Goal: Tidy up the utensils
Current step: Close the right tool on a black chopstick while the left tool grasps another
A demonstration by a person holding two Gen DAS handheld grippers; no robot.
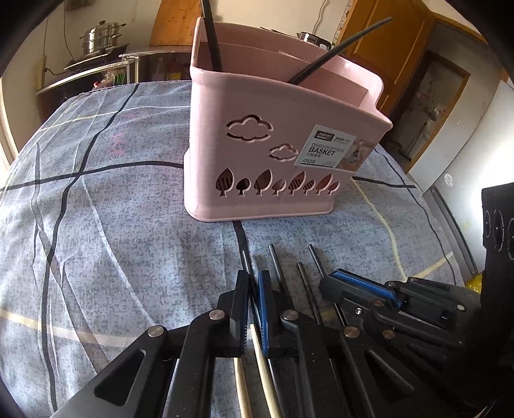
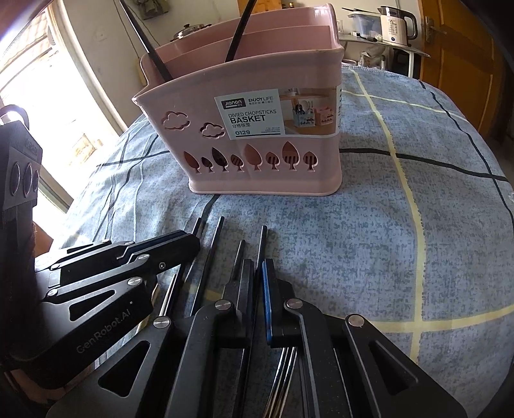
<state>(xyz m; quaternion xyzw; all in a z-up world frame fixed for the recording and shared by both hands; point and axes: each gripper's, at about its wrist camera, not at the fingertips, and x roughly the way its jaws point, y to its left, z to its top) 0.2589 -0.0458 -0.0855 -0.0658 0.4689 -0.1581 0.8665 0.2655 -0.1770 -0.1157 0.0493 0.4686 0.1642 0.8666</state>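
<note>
room: kitchen, steamer pot (image 1: 101, 37) on a stove at far left, white kettle (image 2: 396, 24) on a shelf, wooden doors behind.
surface: worktop (image 1: 106, 205) covered by a grey-blue cloth with black and pale-yellow grid lines.
left tongs (image 1: 253, 299): closed on one chopstick (image 1: 245, 260), dark tip poking out ahead of the pads, pale wooden shaft running back under the linkage. Second pale shaft lies just beside it, not gripped.
loose chopsticks (image 1: 305, 283): several dark ones flat on the cloth between the two tongs, roughly parallel, tips toward the basket.
right tongs (image 2: 258, 276): closed on a thin dark chopstick (image 2: 263, 241), tip sticking out forward. Shiny metal prongs (image 2: 282, 369), probably a fork, show under the linkage; can't tell if they're gripped.
spacing: both tongs close side by side, angled down at the cloth, each visible in the other's camera.
basket (image 1: 257, 160): pink plastic divided chopstick basket, upright on the cloth beyond the tongs, cloud and tree cut-outs, paper label (image 2: 276, 112) on the front.
basket contents: two black chopsticks (image 1: 212, 38) standing in the front compartment, leaning apart.
</note>
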